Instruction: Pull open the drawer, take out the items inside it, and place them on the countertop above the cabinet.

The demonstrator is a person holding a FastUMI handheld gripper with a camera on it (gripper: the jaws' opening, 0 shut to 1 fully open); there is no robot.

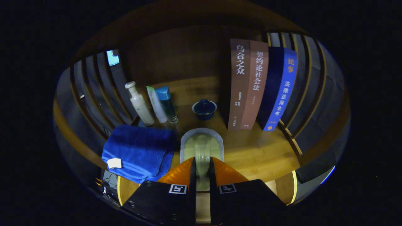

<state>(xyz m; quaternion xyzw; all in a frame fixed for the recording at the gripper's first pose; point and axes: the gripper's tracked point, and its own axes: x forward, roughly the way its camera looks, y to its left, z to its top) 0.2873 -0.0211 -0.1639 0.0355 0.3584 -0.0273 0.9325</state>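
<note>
Between the gripper (201, 171) fingers, clamped tight, sits a pale green cup (202, 150), held just above the bench (260, 153). Setting it down remains; more drawer items can't be judged.

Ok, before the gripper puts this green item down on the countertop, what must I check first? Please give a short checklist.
1. Grip: both fingers of the gripper press on the pale green item: ok.
2. Landing spot: bare countertop lies just right of the item: ok.
3. Blue towel lies close beside the item; touching or apart: cannot tell.
4. Dark blue lidded cup stands beyond the item, apart from it: ok.
5. Item already resting on the wood or above it: cannot tell.
</note>
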